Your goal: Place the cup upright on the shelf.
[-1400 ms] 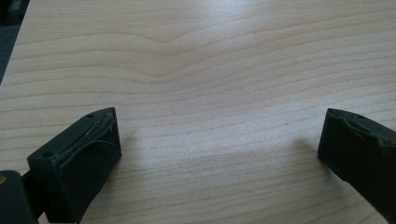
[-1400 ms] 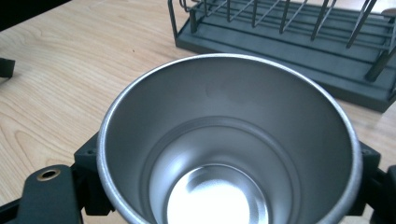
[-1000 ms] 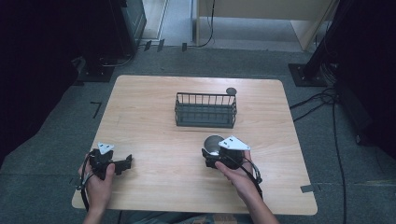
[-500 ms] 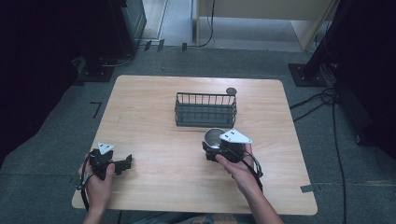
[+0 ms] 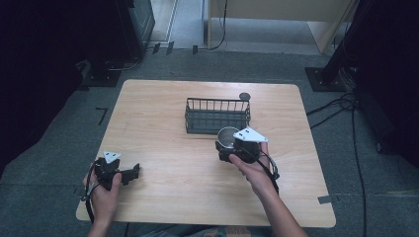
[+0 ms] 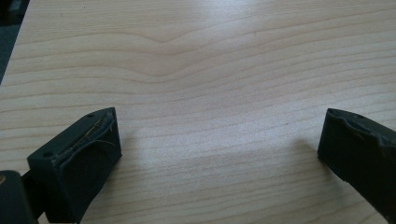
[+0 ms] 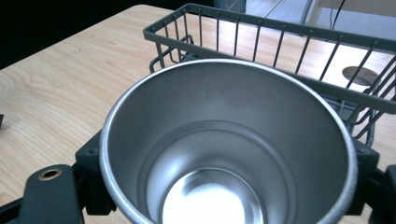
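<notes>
The right gripper (image 5: 236, 148) is clenched on a shiny round stainless-steel cup (image 7: 229, 144), its black jaws pressing the cup's outer wall from either side just below the rim, which keeps the mouth upward and the empty interior facing the camera. In the high view the cup sits at the front of the gripper, just short of the near wall of the dark grey wire basket (image 5: 217, 116) that stands in the middle of the pale wooden table (image 5: 163, 123). The right gripper view shows the basket's rim rising just beyond the cup's far edge, so the cup seems to be held up at about rim height, probably so it can clear that wall and go inside. The left gripper (image 5: 129, 172) rests low at the near left part of the table, well apart from the basket, jaws spread wide over bare wood and grasping nothing, likely parked out of the way.
</notes>
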The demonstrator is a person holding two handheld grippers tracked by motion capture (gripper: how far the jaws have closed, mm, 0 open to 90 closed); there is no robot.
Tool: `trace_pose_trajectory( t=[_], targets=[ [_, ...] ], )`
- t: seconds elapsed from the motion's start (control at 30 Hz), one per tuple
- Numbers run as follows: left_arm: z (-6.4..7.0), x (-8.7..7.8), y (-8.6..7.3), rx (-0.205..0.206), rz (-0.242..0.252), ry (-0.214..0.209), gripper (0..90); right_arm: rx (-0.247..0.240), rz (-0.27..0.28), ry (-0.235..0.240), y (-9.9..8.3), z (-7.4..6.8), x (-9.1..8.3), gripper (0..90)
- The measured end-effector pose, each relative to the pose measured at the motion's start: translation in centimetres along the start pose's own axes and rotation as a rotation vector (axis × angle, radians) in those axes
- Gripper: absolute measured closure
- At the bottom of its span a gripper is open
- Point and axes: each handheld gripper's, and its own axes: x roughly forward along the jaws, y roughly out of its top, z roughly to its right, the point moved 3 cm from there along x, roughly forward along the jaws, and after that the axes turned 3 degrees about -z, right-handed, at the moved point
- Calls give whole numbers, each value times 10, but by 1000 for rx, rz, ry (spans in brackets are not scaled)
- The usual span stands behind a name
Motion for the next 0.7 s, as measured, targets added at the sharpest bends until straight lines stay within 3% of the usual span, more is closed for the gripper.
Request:
trace_pose_trajectory(
  t=[0.7],
  targets=[
    [0, 0, 0, -1, 2, 0, 0, 8, 12, -45, 28, 11, 9, 172]
  ],
)
